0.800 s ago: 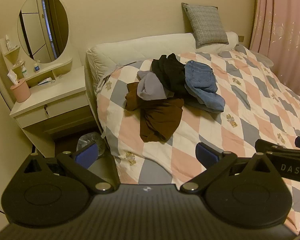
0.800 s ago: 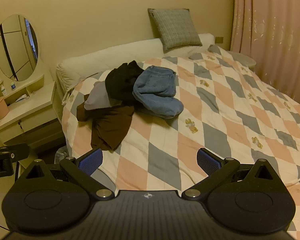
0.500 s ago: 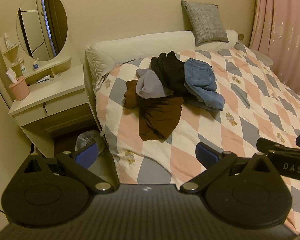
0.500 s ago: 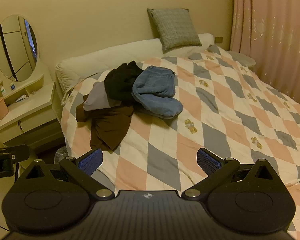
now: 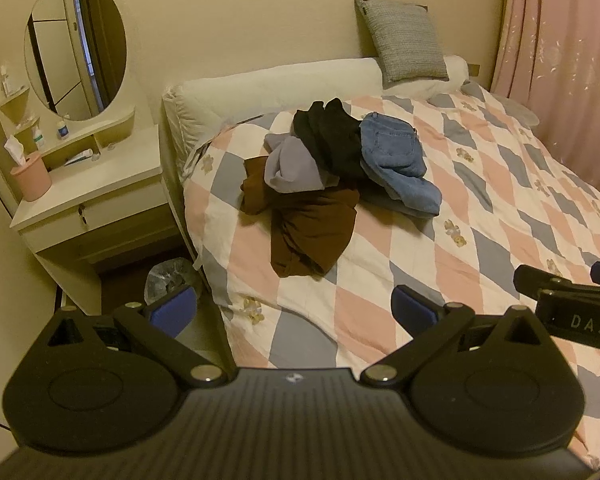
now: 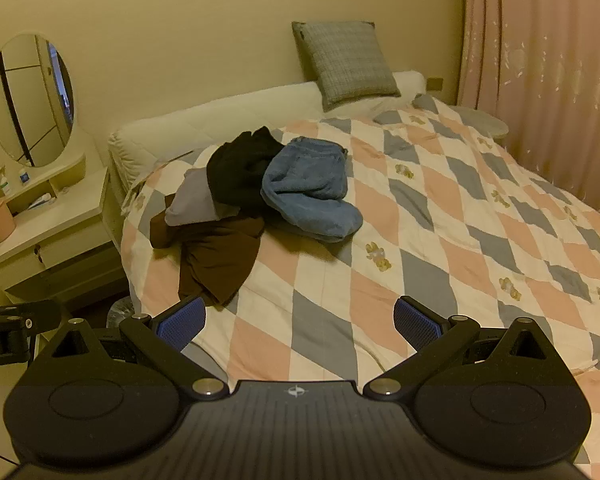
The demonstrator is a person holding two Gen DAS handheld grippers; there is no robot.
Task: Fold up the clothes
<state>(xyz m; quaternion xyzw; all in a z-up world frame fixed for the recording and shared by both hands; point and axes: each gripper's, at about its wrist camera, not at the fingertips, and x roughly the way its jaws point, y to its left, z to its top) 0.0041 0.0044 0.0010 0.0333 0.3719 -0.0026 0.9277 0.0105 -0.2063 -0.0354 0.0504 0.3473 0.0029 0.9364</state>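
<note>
A: Left wrist view first. What's the left gripper (image 5: 294,310) doing?

B: Its jaws stand wide apart with nothing between them. It hangs over the near corner of the bed, above the diamond-patterned quilt (image 5: 480,216), and touches nothing.

A: And the clothes?

B: The pile of clothes (image 5: 336,180) lies well ahead of the fingers, on the quilt toward the headboard (image 5: 276,88). A brown garment (image 5: 312,232) is nearest to the gripper. A grey one (image 5: 290,166) sits on top of it, ahead and to the left. A black one (image 5: 332,140) is farther ahead, and the blue jeans (image 5: 396,164) spread off ahead to the right. They overlap in one heap, none of them folded.

A: Right wrist view?

B: The right gripper (image 6: 298,322) is also spread wide and empty, held above the quilt (image 6: 440,220). The same pile (image 6: 256,196) lies ahead and to its left, well apart from the blue pads (image 6: 416,322). The jeans (image 6: 308,188) are the piece closest to straight ahead.

A: Do the grippers see each other?

B: Yes. The right one (image 5: 568,304) shows at the right edge of the left view, and the left one (image 6: 8,332) at the left edge of the right view.

A: Anything else?

B: A grey cushion (image 5: 404,40) leans on the wall far ahead. A dressing table (image 5: 88,188) with an oval mirror (image 5: 76,48) stands ahead to the left, and a pink curtain (image 6: 548,64) hangs to the right.
</note>
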